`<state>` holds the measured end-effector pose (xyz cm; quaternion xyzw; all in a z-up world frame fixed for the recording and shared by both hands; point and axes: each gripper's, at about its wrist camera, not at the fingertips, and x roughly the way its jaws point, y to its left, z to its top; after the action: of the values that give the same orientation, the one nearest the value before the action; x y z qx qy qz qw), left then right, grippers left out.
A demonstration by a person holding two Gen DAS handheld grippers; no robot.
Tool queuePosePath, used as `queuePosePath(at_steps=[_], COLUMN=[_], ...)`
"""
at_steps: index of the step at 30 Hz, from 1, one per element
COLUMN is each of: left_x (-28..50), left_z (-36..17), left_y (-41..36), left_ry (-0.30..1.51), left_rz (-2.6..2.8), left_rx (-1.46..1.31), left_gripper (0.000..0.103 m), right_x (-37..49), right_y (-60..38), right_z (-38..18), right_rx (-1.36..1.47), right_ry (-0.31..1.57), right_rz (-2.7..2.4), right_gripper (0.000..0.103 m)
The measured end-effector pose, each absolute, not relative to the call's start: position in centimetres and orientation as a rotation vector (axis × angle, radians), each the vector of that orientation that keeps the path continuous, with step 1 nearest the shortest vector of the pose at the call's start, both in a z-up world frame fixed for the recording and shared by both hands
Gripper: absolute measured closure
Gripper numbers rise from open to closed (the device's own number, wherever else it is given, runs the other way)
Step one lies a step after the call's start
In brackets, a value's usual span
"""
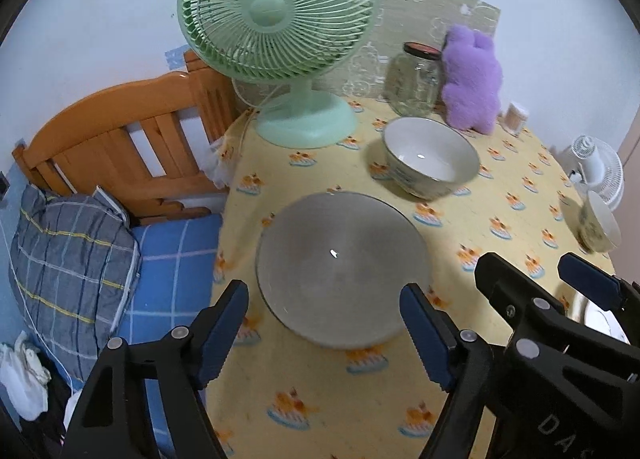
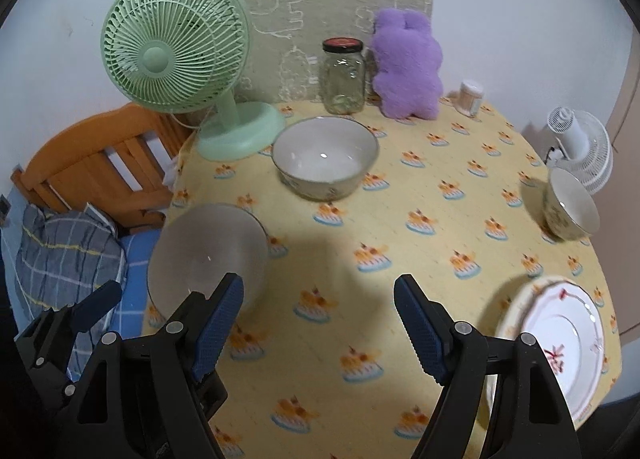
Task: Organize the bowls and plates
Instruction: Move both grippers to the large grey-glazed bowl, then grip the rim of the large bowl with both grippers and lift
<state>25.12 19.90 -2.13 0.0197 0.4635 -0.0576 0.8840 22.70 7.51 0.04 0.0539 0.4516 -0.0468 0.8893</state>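
Left gripper (image 1: pixel 324 331): jaws spread wide, blue ribbed pads on black plastic arms, holding nothing; it hovers over the near-left part of the table, its span framing the near rim of the grey bowl without touching it.

Right gripper (image 2: pixel 318 325): jaws likewise wide apart, empty, poised above bare tablecloth near the front edge.

Table (image 2: pixel 400 195): round, covered in a pale yellow cloth printed with small orange-and-blue motifs.

Grey bowl (image 1: pixel 342 271): wide, shallow, matte translucent-looking, round; sits by the left edge of the table.

White bowl (image 2: pixel 325 157): deep, glossy ceramic, pale interior, faint pattern outside; stands toward the back of the table, just in front of the fan base.

Small bowl (image 2: pixel 570 205): glossy ceramic, floral exterior, white inside; at the right edge.

Plate (image 2: pixel 560 343): white ceramic with scalloped rim and red floral decoration; at the front-right edge, seemingly resting on a second plate, though this is not certain.

Green fan (image 2: pixel 172 39): mint plastic, round grille on a round base, back-left edge.

Glass jar (image 2: pixel 344 77): clear, dark lid, back edge.

Purple plush toy (image 2: pixel 408 63): fuzzy, beside the jar, touching or nearly so.
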Motion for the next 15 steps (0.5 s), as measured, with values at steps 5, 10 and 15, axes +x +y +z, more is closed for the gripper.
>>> queuePosePath(at_steps=[5,10,15], left_x=[27.5,29.4,30.6], left_z=[-3.7,-5.6,-7.1], left_y=[20.9,21.4,21.6], left_ry=[0.98,1.007,1.039], left_rz=[-0.1,-0.072,-0.082], left_rx=[0.048,0.068,0.054], left_gripper=[0.036,0.05,0.058], right_x=[25.5,27.8,29.4], right_y=[9.0,9.7,9.9], right_z=[-1.3,-3.6,-5.2], right_rx=[0.095,0.108,0.134], right_ry=[0.952,0.979,1.015], right_rz=[-0.09,-0.111,-0.091], right_gripper=[0.024,0.035,0.06])
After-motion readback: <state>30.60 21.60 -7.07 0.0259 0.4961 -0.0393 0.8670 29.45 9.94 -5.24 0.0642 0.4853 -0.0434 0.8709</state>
